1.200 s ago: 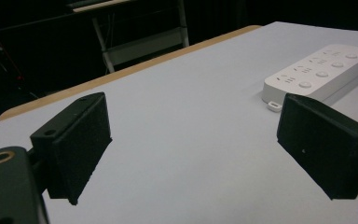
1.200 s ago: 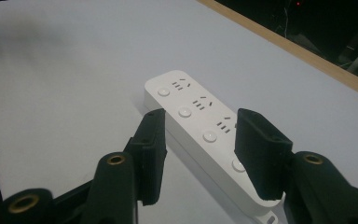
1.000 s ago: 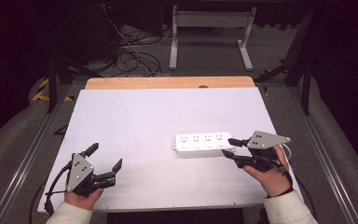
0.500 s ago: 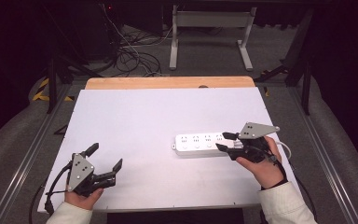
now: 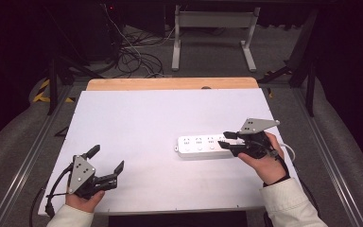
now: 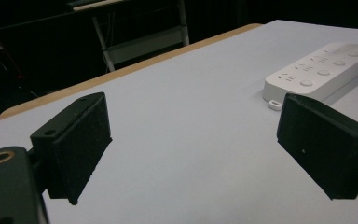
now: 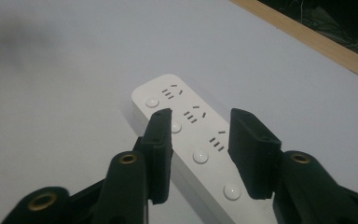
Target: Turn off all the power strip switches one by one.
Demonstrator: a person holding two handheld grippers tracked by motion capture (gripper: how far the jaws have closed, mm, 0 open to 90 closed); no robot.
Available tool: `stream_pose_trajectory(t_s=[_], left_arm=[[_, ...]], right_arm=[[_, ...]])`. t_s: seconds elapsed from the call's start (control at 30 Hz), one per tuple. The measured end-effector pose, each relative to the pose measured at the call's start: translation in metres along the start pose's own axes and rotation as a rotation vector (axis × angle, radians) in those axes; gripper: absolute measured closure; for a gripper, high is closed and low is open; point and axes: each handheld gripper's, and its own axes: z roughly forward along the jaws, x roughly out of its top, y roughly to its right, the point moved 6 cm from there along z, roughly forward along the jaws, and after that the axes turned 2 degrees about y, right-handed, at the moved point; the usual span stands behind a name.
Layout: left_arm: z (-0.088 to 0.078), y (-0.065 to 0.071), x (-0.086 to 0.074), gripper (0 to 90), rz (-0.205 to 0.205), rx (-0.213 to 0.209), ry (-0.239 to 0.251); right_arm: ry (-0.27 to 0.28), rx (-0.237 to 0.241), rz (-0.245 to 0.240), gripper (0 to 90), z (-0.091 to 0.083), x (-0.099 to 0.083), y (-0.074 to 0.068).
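Observation:
A white power strip [image 5: 202, 145] with several sockets and round buttons lies flat on the white table [image 5: 160, 118], right of centre. My right gripper [image 5: 225, 140] hovers over its right end, open, one jaw on each side of the strip [image 7: 186, 126] from above, nothing clamped. My left gripper [image 5: 106, 161] rests near the front left corner, wide open and empty. In the left gripper view the strip [image 6: 321, 70] lies far off at the upper right.
A wooden strip [image 5: 170, 83] edges the table's far side. Beyond it stand a metal frame [image 5: 212, 28] and a tangle of cables [image 5: 132, 56] on the floor. Metal rails [image 5: 33, 156] run along both sides of the table.
My right gripper has moved left and forward, from beside the strip's right end to above it. The left gripper has stayed put.

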Motion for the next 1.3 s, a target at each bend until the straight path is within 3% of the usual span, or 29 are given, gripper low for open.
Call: stream_pose_trajectory(t_s=[0.13,0.33,0.67,1.3], left_arm=[[0.0,0.0,0.0,10.4,0.001,0.003,-0.001],[0.0,0.0,0.0,10.3,-0.003,0.005,-0.002],[0.0,0.0,0.0,10.3,-0.004,0.006,-0.001],[0.0,-0.001,-0.001,10.3,-0.002,0.006,-0.004]], right_arm=[[-0.065,0.026,0.021,76.0,-0.001,0.001,0.005],[-0.109,0.039,0.028,90.0,-0.002,0.002,0.011],[-0.236,0.004,0.02,90.0,0.014,-0.001,0.019],[-0.394,-0.021,0.04,90.0,0.042,-0.018,0.033]])
